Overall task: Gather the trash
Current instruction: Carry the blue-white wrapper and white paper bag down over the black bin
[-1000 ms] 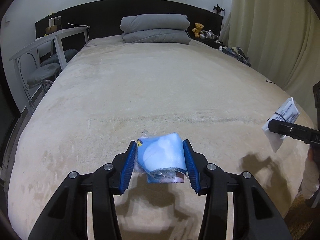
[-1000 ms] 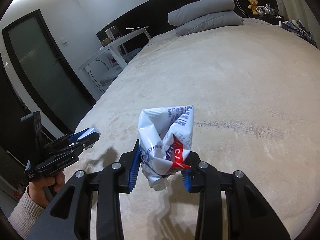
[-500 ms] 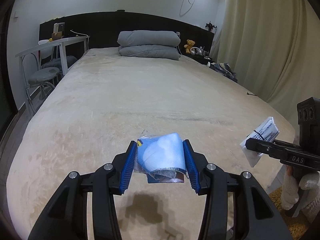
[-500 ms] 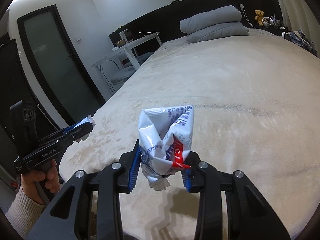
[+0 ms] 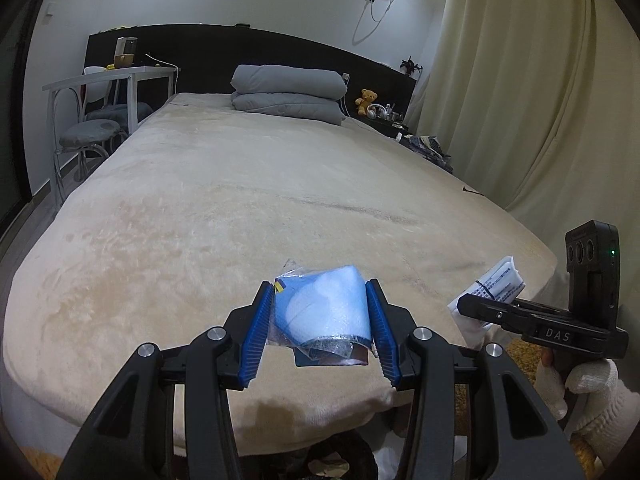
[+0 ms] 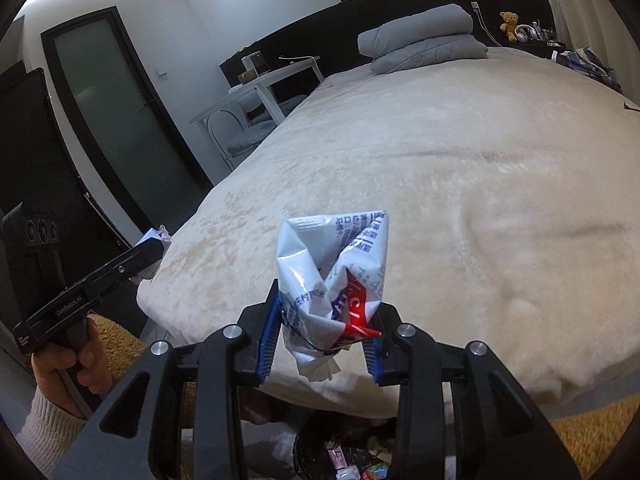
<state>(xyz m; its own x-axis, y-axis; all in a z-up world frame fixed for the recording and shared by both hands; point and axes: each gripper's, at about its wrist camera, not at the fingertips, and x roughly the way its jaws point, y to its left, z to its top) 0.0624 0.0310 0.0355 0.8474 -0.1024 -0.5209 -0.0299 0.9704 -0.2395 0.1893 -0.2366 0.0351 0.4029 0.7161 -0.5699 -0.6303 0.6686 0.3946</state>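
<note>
I'm looking over a wide bed (image 5: 248, 208) that's wearing a plush beige cover, wrinkled and brushed in patches, with a faint dark crease running across its middle. Two folded grey pillows (image 5: 288, 94) are sitting stacked at the head end, against the dark headboard (image 5: 280, 46). A pile of patterned clothes (image 5: 430, 148) is lying at the bed's far right edge, whether on it or just beside it I can't tell. A small dark scrap (image 5: 472, 191) is lying near the right edge. The near corner is hanging over a shaggy yellow rug (image 6: 116, 344) on the floor.
</note>
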